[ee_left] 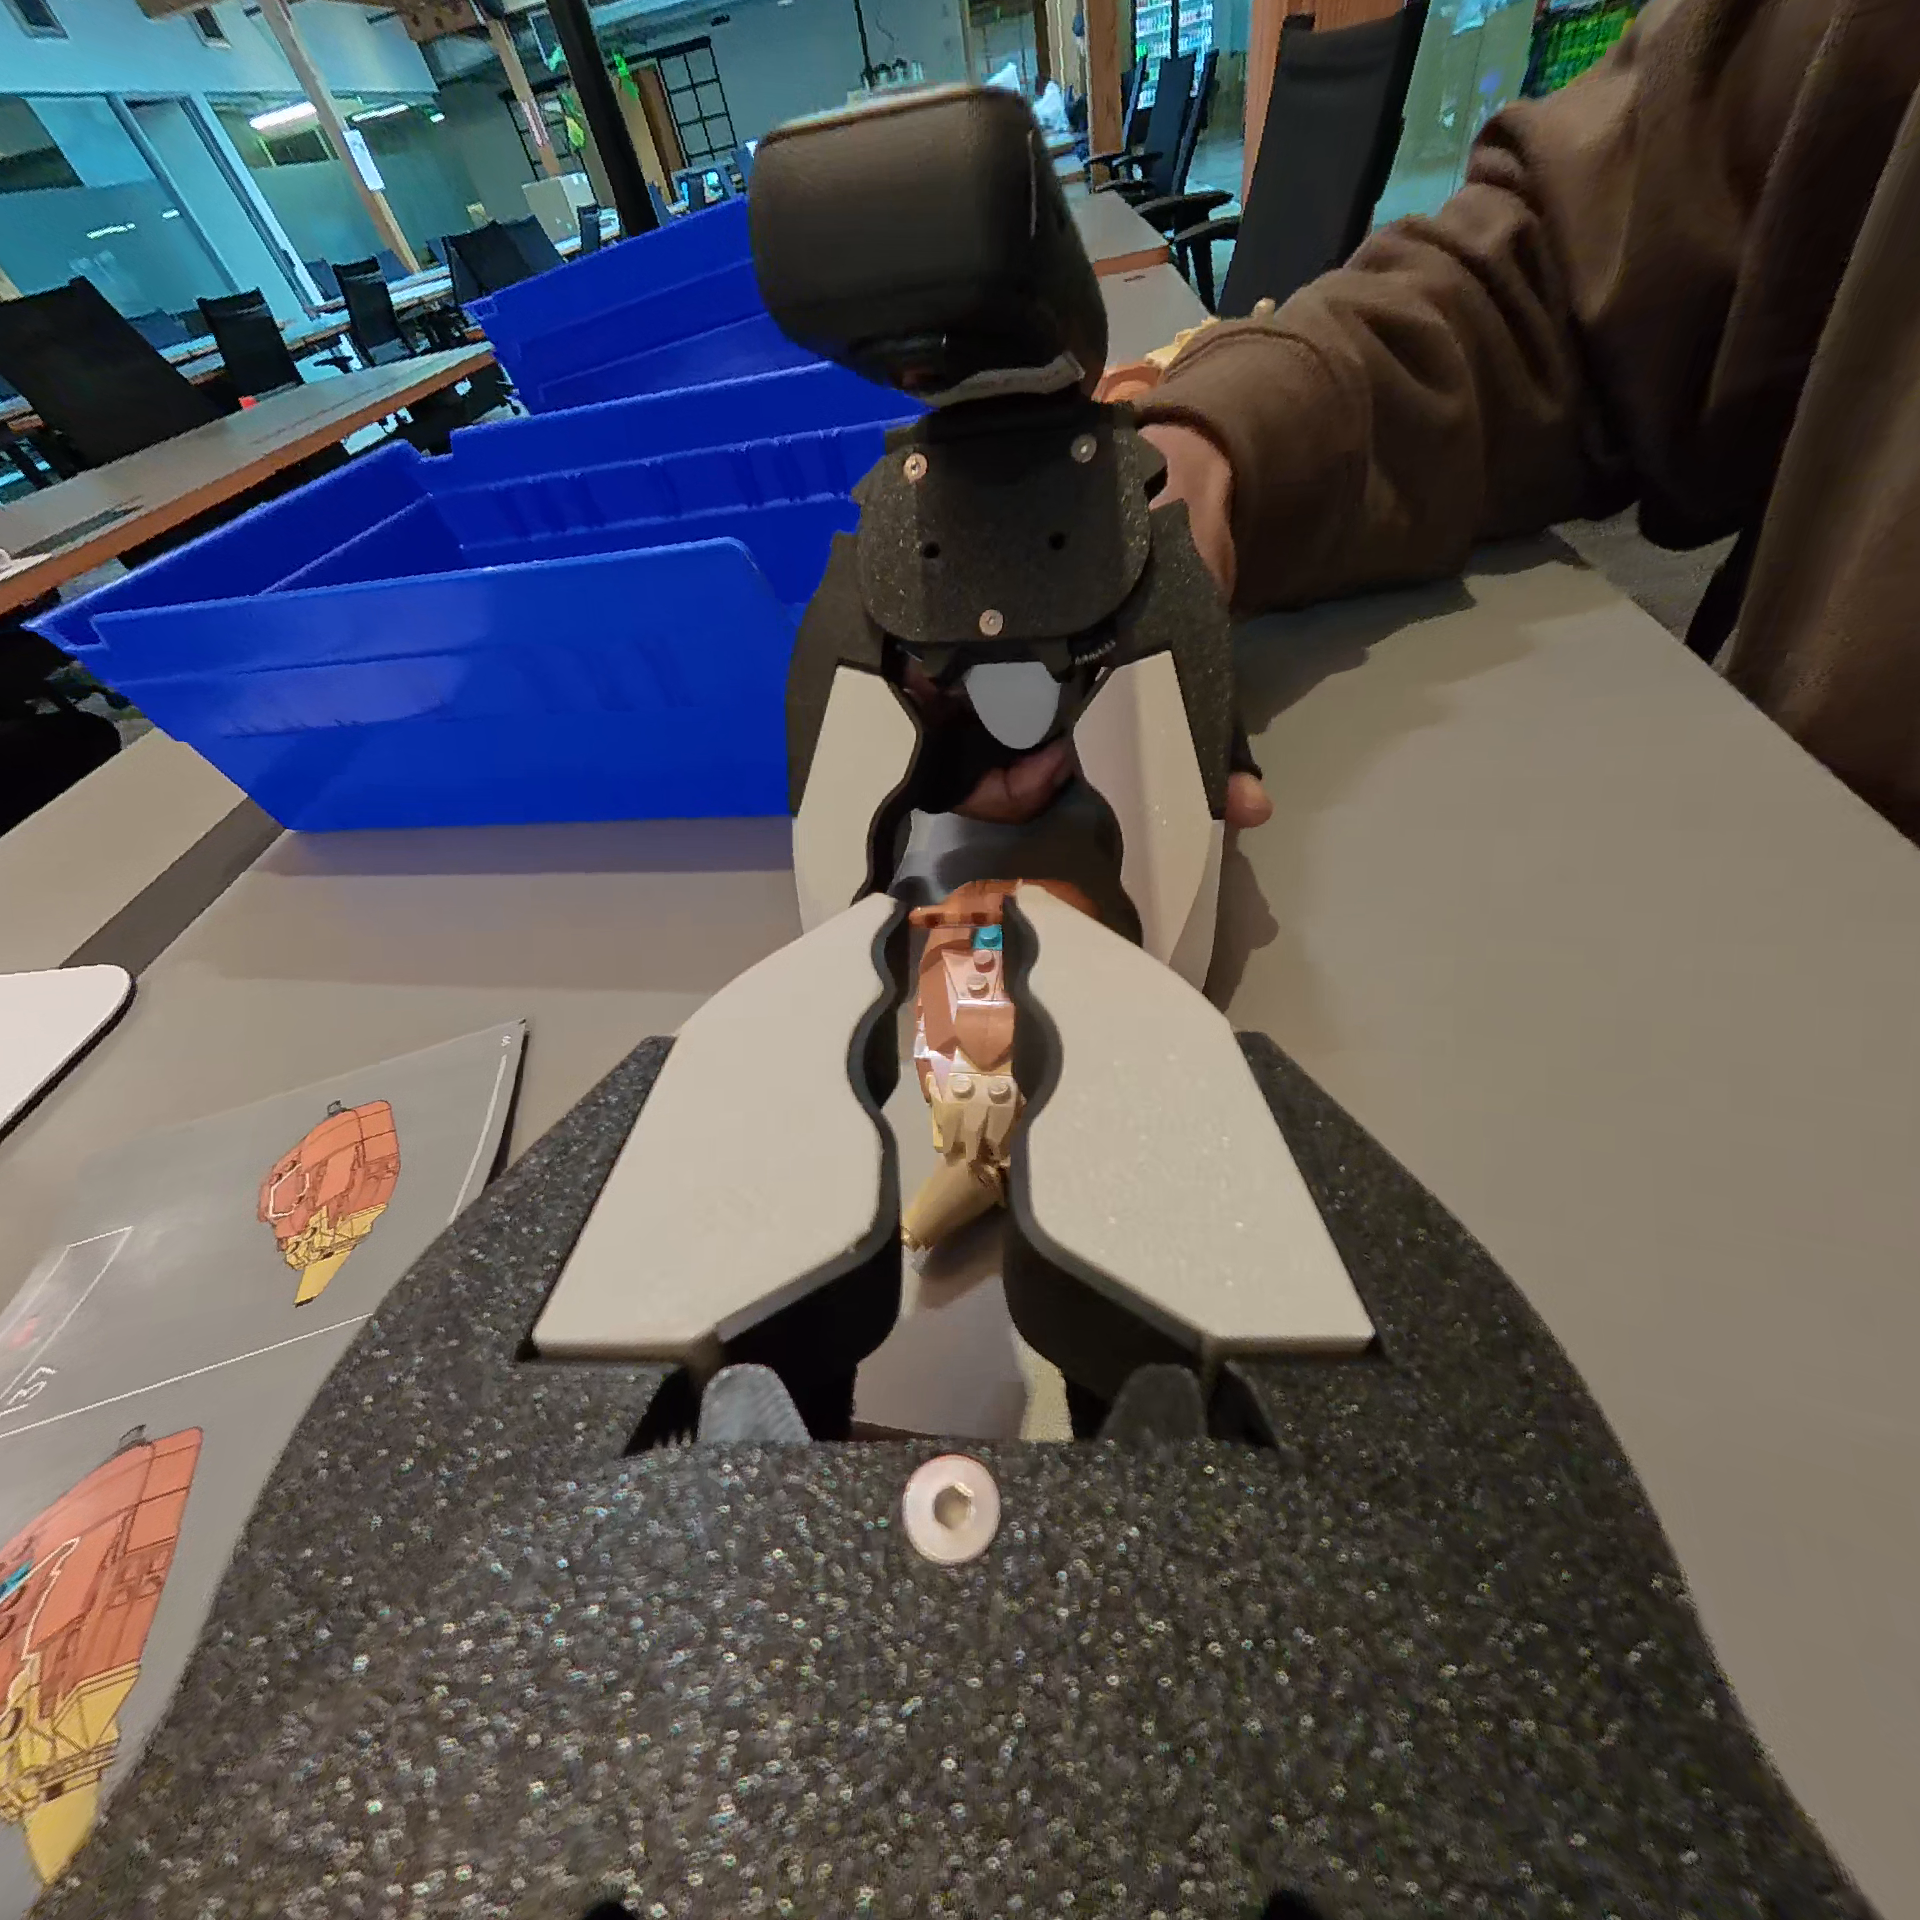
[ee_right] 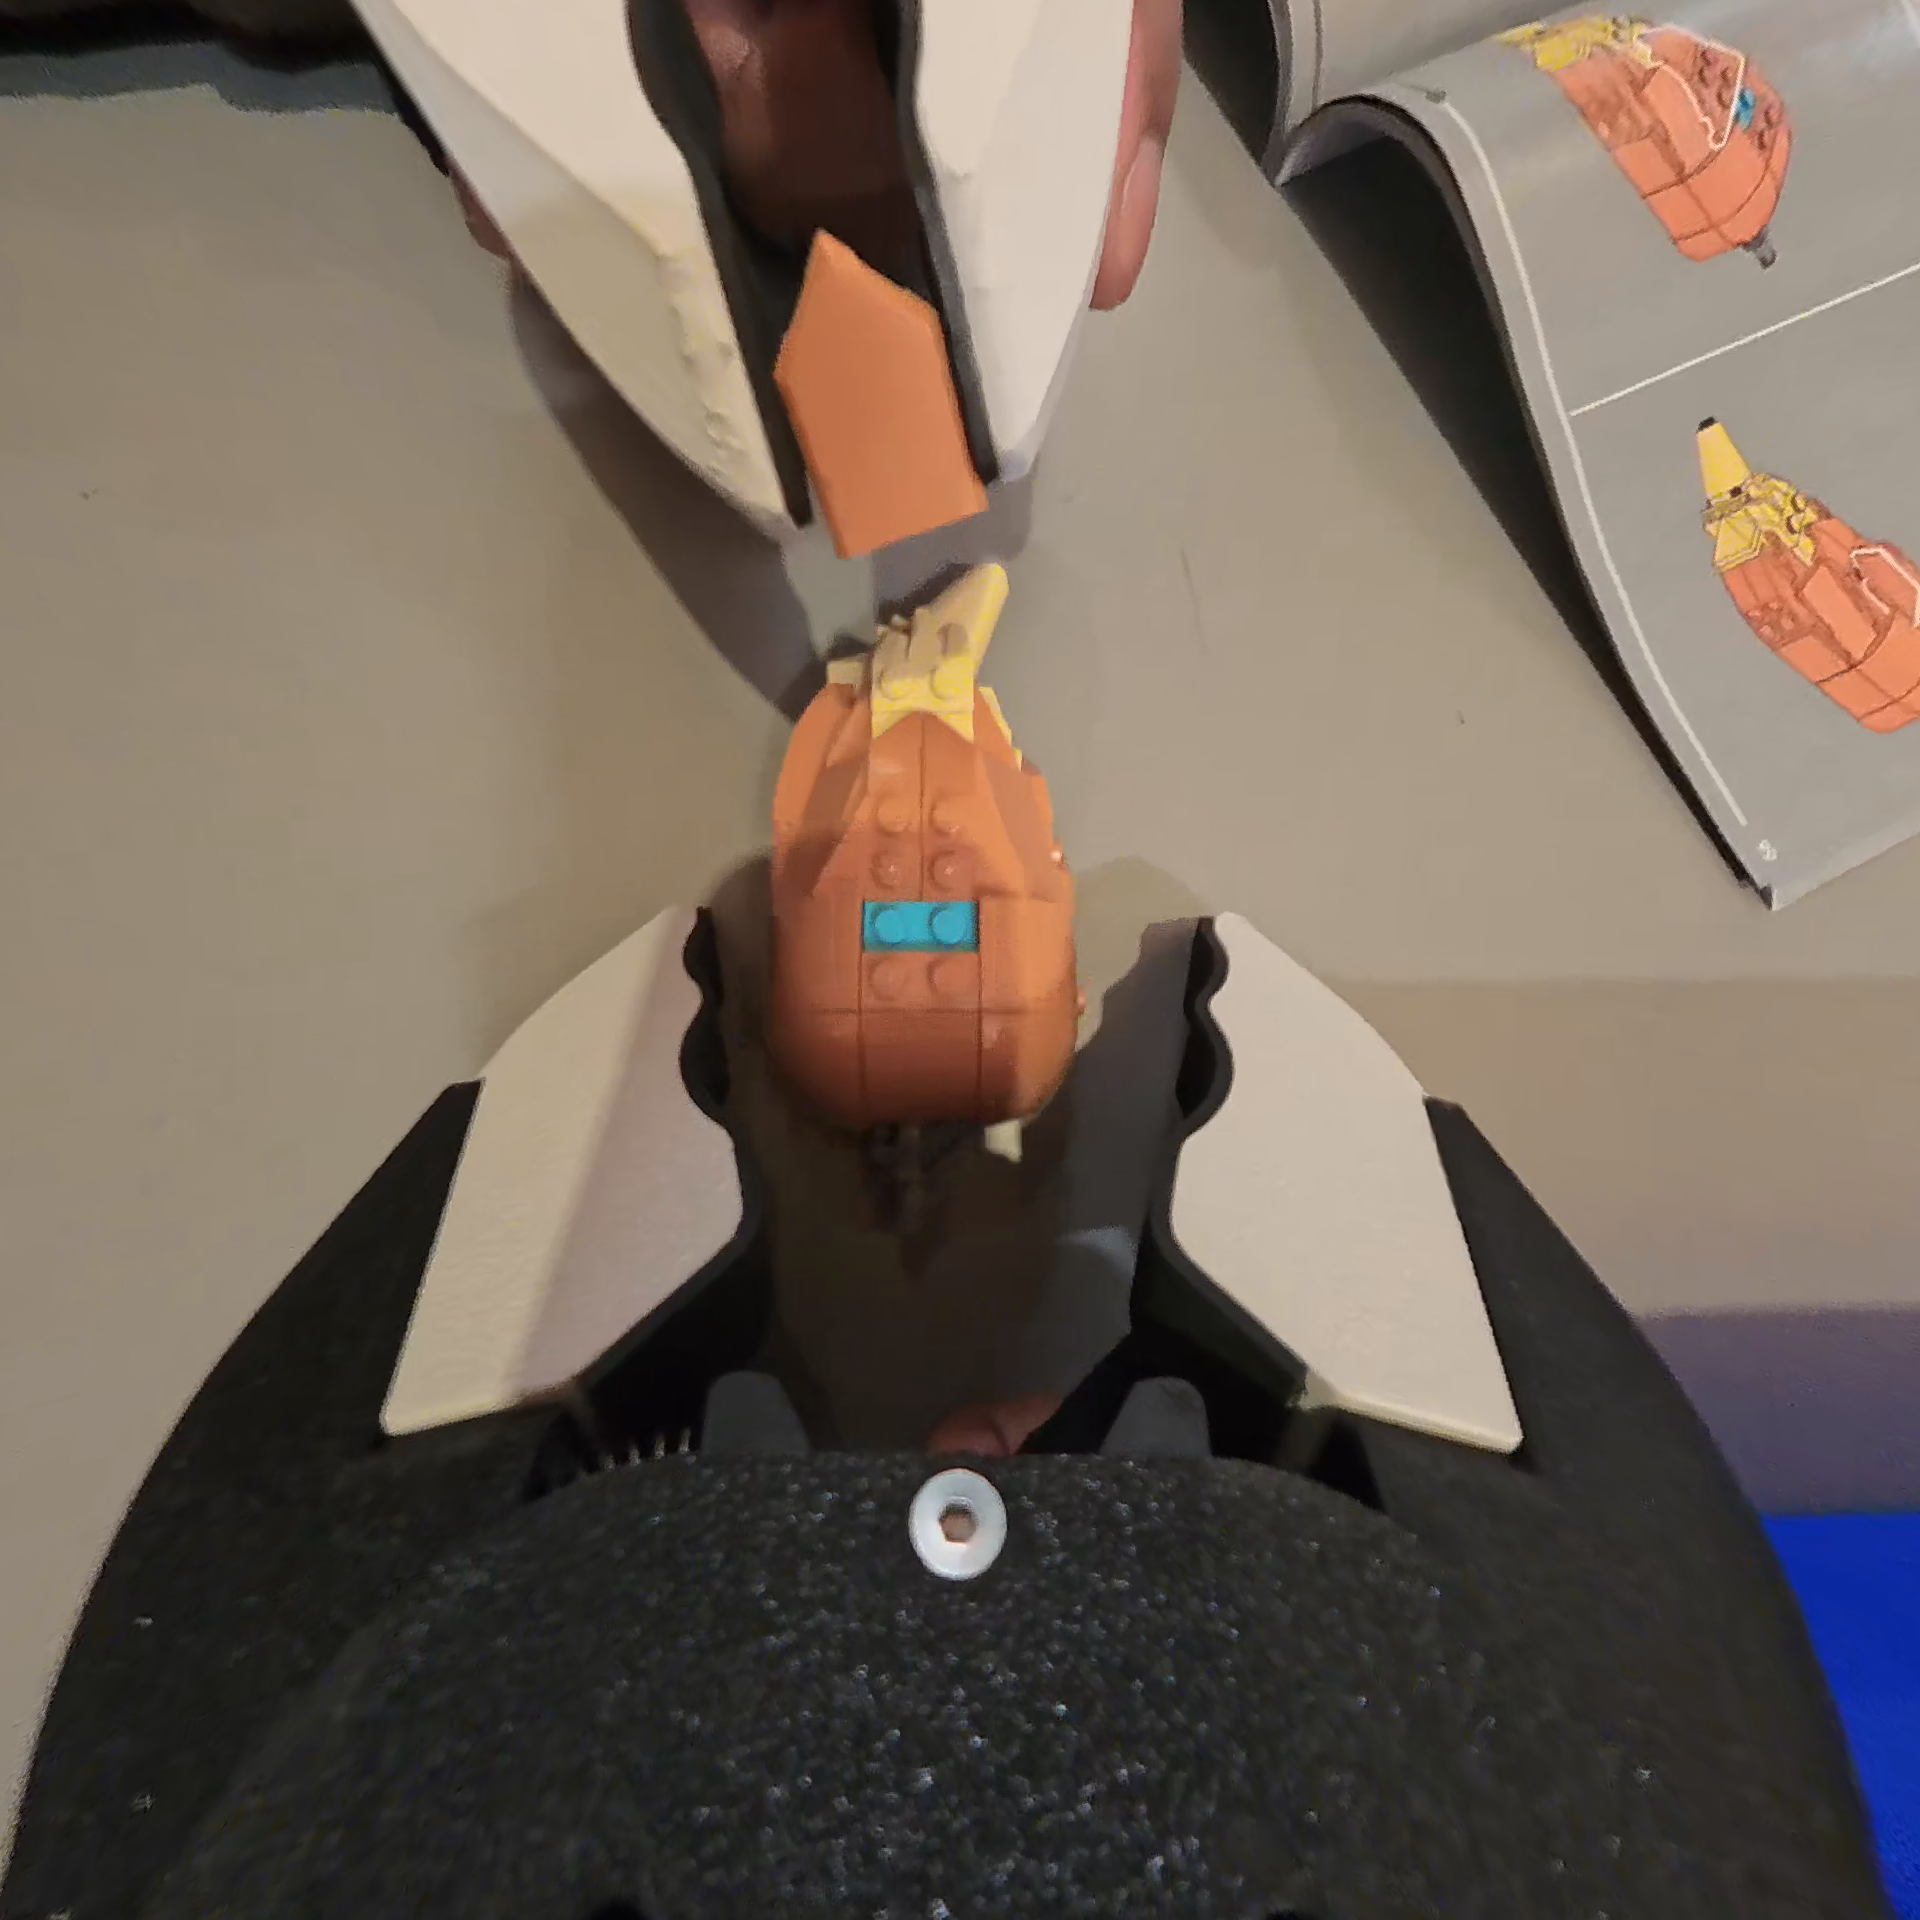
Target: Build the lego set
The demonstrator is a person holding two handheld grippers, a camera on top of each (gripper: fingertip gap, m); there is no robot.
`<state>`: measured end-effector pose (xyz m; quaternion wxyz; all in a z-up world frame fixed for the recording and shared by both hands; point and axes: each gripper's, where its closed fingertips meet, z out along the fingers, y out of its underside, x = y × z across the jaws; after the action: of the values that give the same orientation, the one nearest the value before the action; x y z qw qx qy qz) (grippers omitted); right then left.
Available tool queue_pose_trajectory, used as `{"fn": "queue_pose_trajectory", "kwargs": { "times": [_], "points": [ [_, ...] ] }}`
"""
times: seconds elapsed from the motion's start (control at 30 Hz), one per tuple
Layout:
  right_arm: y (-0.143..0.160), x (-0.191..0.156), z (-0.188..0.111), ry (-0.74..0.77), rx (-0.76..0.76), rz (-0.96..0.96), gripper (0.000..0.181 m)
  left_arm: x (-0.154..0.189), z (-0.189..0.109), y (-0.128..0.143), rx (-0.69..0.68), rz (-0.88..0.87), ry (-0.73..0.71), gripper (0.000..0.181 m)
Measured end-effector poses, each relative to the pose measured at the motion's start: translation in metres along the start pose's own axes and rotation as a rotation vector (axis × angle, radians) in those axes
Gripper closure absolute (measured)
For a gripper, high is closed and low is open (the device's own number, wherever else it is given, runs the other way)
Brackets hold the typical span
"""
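Note:
The lego model (ee_right: 920, 925) is an orange rounded body with a tan pointed tip and one teal brick on top. It lies on the grey table (ee_right: 312, 675). My right gripper (ee_right: 951, 920) is open, its fingers on either side of the model's rear and clear of it. My left gripper (ee_right: 894, 499) comes in from the opposite side and is shut on a flat orange pointed plate (ee_right: 868, 405), held just beyond the tan tip. In the left wrist view, the model (ee_left: 971, 1039) shows through the narrow gap of my left gripper (ee_left: 956, 914), with the right gripper (ee_left: 997, 831) above it.
An open instruction booklet (ee_right: 1662, 416) lies beside the model; it also shows in the left wrist view (ee_left: 260, 1247). Blue bins (ee_left: 447, 665) stand at the back left. A person's brown sleeve (ee_left: 1455, 364) reaches in from the right. A white flat object (ee_left: 52, 1018) is at the left edge. The grippers' ends are close to 8 cm from one another.

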<state>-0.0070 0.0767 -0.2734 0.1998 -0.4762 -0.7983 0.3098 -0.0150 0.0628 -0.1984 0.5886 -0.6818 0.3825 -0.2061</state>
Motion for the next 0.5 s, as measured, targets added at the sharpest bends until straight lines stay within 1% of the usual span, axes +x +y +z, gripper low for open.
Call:
{"fn": "queue_pose_trajectory", "kwargs": {
  "times": [0.1,0.37,0.5],
  "points": [
    [-0.0005,-0.0007,0.0015,-0.021,-0.003,-0.006,0.092,-0.0023,-0.0019,-0.0022,0.018,-0.024,-0.001,0.164],
    [0.0004,-0.0014,-0.0006,-0.026,0.007,-0.002,0.093,-0.0059,-0.0030,-0.0035,0.030,-0.066,0.003,0.164],
    [-0.0039,-0.0006,-0.0049,-0.026,0.051,-0.016,0.094,-0.0063,-0.0051,-0.0057,0.049,-0.063,-0.003,0.164]
  ]
}}
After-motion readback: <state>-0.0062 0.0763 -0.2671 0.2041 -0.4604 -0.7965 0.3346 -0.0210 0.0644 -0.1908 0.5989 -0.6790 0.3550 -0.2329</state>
